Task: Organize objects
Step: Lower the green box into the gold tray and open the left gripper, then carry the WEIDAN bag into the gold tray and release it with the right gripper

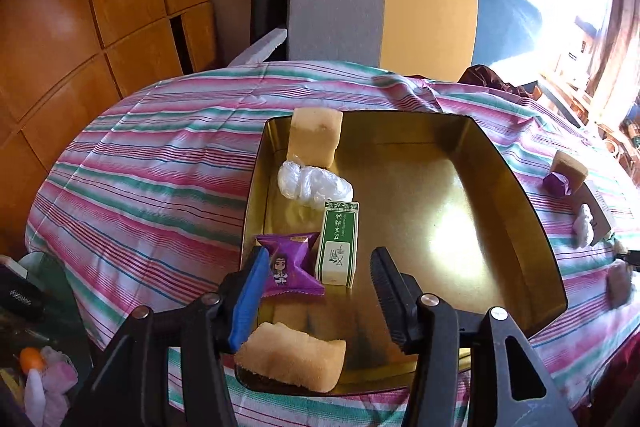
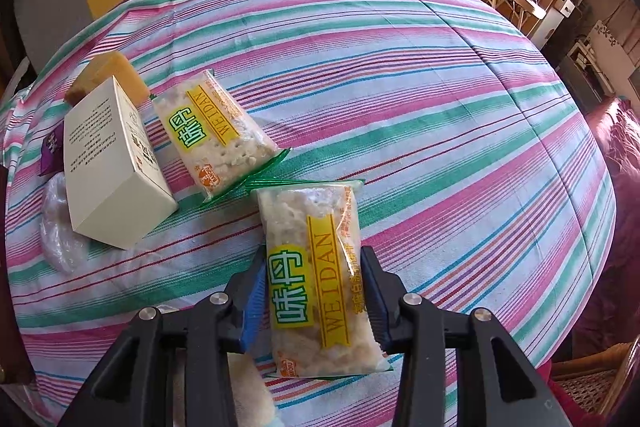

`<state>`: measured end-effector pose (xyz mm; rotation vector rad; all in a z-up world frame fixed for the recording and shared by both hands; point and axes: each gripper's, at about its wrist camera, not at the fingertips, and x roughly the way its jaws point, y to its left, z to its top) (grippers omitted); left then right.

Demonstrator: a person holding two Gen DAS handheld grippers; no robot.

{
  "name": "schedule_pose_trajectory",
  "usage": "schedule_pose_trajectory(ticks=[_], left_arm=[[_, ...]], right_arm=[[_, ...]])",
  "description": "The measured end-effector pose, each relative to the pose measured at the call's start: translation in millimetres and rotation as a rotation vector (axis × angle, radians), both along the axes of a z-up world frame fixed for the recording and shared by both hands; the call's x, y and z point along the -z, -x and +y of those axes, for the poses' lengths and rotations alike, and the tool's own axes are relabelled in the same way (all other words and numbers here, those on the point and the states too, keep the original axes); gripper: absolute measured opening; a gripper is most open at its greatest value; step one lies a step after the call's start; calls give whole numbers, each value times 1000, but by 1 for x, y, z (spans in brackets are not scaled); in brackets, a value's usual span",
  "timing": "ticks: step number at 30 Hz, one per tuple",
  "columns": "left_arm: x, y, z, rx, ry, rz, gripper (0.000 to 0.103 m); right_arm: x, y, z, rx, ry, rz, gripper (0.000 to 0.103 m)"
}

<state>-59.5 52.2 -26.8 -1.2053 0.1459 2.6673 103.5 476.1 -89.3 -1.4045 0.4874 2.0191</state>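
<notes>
In the left wrist view a gold tin tray [image 1: 500, 163] sits on the striped cloth. Along its left side lie a yellow sponge [image 1: 316, 135], a crumpled clear bag [image 1: 314, 185], a green-and-white box [image 1: 338, 243], a purple snack packet [image 1: 290, 265] and a second sponge [image 1: 294, 353]. My left gripper [image 1: 318, 281] is open and empty above the tray's near end. In the right wrist view my right gripper [image 2: 314, 283] is shut on a clear WEIDAN cracker packet [image 2: 316, 275]. A second WEIDAN packet [image 2: 214, 133] lies on the cloth further away.
In the right wrist view a white box [image 2: 112, 167], a brown-topped sponge [image 2: 110, 79], a purple packet [image 2: 52, 147] and a clear bag [image 2: 58, 227] lie at the left. A grey-and-yellow chair back [image 1: 380, 7] stands beyond the table. Clutter sits at the lower left [image 1: 36, 347].
</notes>
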Motion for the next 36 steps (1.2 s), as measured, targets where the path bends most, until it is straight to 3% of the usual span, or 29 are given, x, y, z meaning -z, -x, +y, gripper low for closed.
schedule_pose_trajectory(ticks=[8, 15, 24, 29, 32, 36], left_arm=[[-9, -17, -6, 5, -16, 31, 55], [-8, -24, -11, 6, -24, 32, 55], [-6, -26, -17, 0, -38, 27, 56], [-6, -27, -22, -6, -60, 25, 56], [-7, -26, -29, -21, -89, 22, 59], [-13, -27, -47, -62, -110, 43, 63]], right_arm=[[-13, -4, 5, 35, -24, 80, 43], [-39, -8, 11, 56, -61, 245, 43], [-88, -7, -9, -20, -92, 393, 43], [-130, 14, -53, -185, -107, 469, 43], [-149, 39, -103, -362, -118, 487, 43], [-152, 82, -184, -613, -98, 463, 43]])
